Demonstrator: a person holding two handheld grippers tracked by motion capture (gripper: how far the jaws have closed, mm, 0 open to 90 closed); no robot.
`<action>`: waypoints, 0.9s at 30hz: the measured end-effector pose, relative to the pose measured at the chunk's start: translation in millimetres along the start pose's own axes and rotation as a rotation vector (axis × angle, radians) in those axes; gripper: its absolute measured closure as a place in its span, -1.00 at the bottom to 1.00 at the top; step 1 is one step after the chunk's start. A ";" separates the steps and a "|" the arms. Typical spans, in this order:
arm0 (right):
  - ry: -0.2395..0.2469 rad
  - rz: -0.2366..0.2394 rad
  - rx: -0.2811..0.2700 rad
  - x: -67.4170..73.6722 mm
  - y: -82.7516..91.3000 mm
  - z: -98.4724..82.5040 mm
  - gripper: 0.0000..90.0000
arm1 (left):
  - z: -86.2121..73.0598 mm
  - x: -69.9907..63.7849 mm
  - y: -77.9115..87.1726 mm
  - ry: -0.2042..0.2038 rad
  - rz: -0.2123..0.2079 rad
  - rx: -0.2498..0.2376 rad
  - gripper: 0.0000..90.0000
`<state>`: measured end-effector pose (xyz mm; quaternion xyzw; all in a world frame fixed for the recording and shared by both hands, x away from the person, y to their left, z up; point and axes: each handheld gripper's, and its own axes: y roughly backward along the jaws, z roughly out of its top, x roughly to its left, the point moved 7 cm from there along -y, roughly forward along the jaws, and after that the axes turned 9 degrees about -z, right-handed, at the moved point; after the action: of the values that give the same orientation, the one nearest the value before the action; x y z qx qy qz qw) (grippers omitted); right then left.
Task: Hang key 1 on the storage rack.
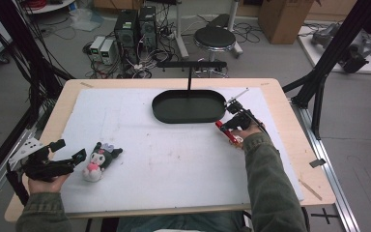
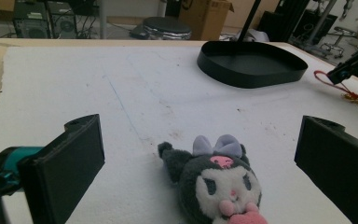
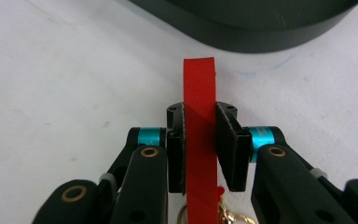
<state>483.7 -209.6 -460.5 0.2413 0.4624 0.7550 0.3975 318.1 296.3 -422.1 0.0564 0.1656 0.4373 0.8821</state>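
Gripping: right gripper has its jaws clenched on a flat red strip, which stands upright between the two pads and rises past their tips
Red strip: in the high view it lies near the bench's far right, just in front of the right end of the black tray; a gold ring and a bit of red cord show at its lower end in the right gripper view
Right hand: a green sleeve reaches in from the bottom edge and carries that gripper low over the white mat
Left gripper: jaws released and standing wide apart, with the plush toy on the mat between them and touching neither pad
Plush toy: a dark grey doll with a white face, lilac bow and pink front, lying at the near left of the bench, just beside the left gripper
Black tray: an oval, shallow dish at the far middle of the mat, well apart from the toy, with a thin black post rising at its back
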 end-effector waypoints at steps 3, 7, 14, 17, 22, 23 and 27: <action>-0.017 0.018 -0.066 -2.7 13.7 4.0 0.67 | -0.3 -0.8 -0.5 -0.001 -0.003 0.006 -0.96; -0.062 0.042 -0.125 -7.7 29.1 5.4 0.67 | -0.2 -1.2 -0.9 -0.003 -0.001 0.005 -0.96; -0.083 -0.033 -0.236 -21.7 62.3 10.1 0.67 | 0.1 -1.7 -0.5 -0.005 0.004 0.002 -0.96; -0.095 -0.023 -0.300 -21.1 80.8 17.5 0.67 | -0.2 -1.8 -0.3 -0.005 0.006 0.005 -0.96; -0.079 -0.025 -0.339 -17.6 103.1 27.1 0.67 | -0.4 -2.3 -0.9 -0.004 0.003 0.008 -0.96; -0.089 -0.017 -0.339 -16.0 106.5 28.4 0.67 | -0.4 -2.3 -1.0 -0.005 0.003 0.007 -0.96; -0.084 0.005 -0.382 -11.8 123.6 38.5 0.67 | -0.5 -2.0 -0.7 -0.005 0.004 0.007 -0.96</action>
<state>472.0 -231.5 -332.9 0.1939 0.2931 0.8193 0.4530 317.3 294.3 -422.2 0.0611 0.1650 0.4382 0.8815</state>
